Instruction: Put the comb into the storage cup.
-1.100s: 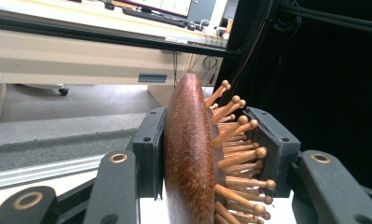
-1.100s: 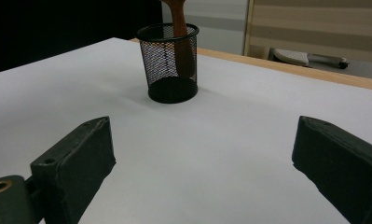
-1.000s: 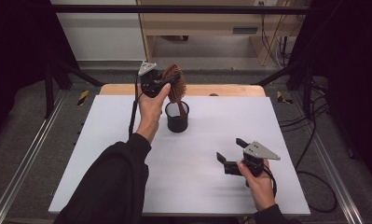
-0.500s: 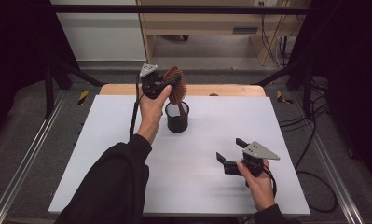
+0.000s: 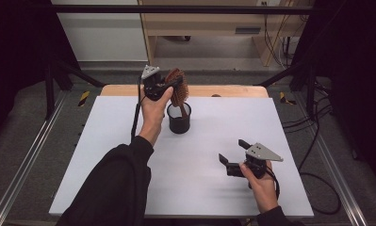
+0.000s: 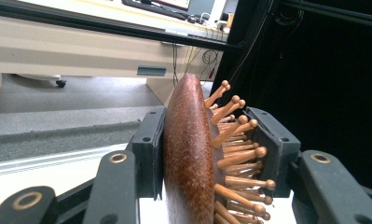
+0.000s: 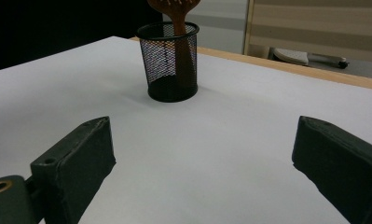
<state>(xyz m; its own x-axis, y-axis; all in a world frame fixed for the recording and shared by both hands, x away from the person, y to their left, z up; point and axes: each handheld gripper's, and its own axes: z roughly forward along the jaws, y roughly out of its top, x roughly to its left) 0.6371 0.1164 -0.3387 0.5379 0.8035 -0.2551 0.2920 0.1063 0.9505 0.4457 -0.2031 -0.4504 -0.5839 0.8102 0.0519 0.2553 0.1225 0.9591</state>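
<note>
Gripping wooden hairbrush point(image 5: 178, 89) head at upper centre of high view was left gripper point(image 5: 164, 87), handle down inside black mesh cup point(image 5: 179, 123) on white table point(image 5: 129, 141). Right gripper point(image 5: 232, 157), lower right, jaws spread, empty. Left gripper view: jaws pinched brush back and bristles, centre frame. Right gripper view: cup upper centre, handle inside, jaws wide apart.

High view overhead, facing forward; right gripper view low, sharing cup point(image 7: 172, 63)
</note>
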